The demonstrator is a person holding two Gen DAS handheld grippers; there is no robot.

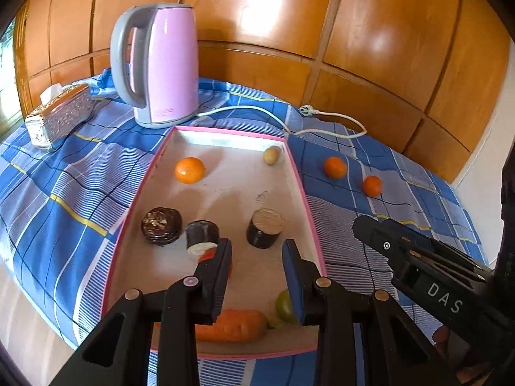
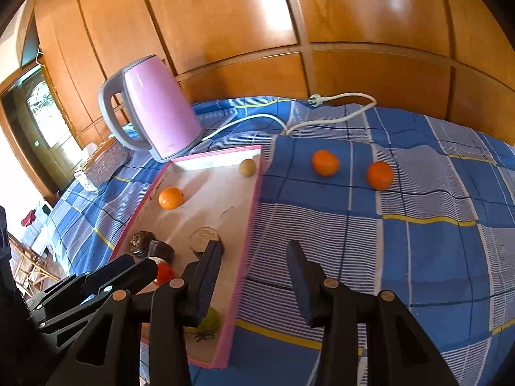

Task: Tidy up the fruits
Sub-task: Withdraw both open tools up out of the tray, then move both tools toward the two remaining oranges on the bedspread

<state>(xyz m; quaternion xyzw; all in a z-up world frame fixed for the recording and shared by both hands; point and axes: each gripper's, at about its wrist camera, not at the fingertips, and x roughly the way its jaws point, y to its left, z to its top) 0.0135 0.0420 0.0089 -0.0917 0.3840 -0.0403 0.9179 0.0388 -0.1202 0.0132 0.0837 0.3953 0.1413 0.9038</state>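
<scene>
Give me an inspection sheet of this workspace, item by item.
Surface: blue plaid cloth, rumpled.
Job's things: pink-rimmed shallow tray holds one orange, a beige round fruit, carrot, green fruit, three dark cylinders; two oranges lie on the cloth outside.
Clutter: pink electric kettle, patterned tissue box.
Grippers: left gripper and right gripper empty, jaws apart.
Cables: white cord, unplugged.
Surroundings: wooden panelled wall.

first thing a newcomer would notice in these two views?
Probably the pink kettle, upright on the blue checked cloth just behind the pink-rimmed tray. Next, the oranges: one inside the tray at its far left, two loose on the cloth to its right. Both tongs hang empty.
</scene>
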